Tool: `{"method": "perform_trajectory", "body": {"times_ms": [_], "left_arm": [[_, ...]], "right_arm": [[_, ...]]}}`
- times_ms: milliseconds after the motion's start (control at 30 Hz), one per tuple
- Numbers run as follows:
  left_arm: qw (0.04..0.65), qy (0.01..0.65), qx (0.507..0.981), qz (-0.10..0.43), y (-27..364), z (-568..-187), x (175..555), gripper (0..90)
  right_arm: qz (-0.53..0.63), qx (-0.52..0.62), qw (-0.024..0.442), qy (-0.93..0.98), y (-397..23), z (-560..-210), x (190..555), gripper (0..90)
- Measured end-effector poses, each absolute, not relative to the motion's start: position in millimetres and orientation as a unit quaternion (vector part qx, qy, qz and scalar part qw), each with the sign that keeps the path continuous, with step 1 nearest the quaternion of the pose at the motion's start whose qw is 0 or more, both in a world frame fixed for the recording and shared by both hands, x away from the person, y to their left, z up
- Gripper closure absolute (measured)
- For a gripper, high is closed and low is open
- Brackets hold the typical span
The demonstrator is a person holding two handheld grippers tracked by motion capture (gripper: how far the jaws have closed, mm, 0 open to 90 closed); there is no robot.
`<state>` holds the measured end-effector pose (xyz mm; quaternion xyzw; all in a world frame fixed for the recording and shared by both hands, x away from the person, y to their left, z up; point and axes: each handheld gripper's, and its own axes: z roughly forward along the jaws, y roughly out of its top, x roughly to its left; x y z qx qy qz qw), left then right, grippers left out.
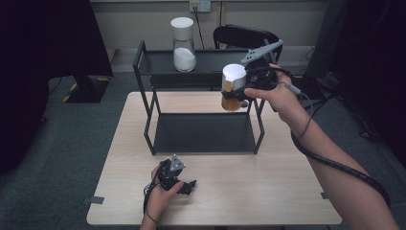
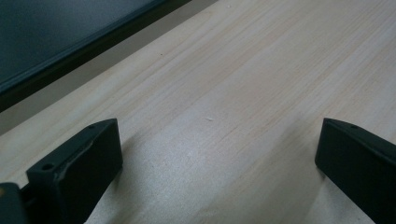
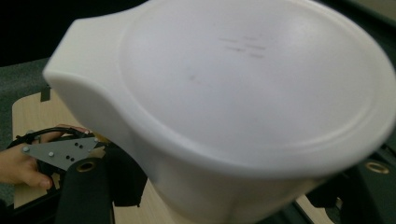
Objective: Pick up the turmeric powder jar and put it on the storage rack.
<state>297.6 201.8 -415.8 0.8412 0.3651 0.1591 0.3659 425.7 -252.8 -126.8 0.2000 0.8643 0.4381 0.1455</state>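
My right gripper [image 1: 235, 97] is shut on a jar [image 1: 232, 85] with a white lid and amber contents, held in the air at the right front corner of the black rack's top shelf [image 1: 210, 64]. In the right gripper view the jar's white lid [image 3: 243, 88] looms close between the black jaws. My left gripper [image 1: 189, 186] rests low on the wooden table [image 1: 268, 191] near its front edge. Its jaws stand wide open with nothing but bare wood between them [image 2: 217, 154]. The same gripper's grey plate [image 3: 58, 151] appears far off in the right gripper view.
A black two-level rack [image 1: 144, 96] stands on the far half of the table. On its top shelf sits a second jar [image 1: 183, 45] with a white lid and white contents. A dark chair [image 1: 244, 34] stands behind the rack.
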Motion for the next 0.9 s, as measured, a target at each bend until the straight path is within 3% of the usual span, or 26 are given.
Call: {"method": "perform_trajectory", "body": {"times_ms": [900], "left_arm": [[0.365, 0.365, 0.842, 0.159, 202, -416, 298, 0.1]], "right_arm": [[0.447, 0.205, 0.153, 0.857, -239, -73, 434, 30.1]]}}
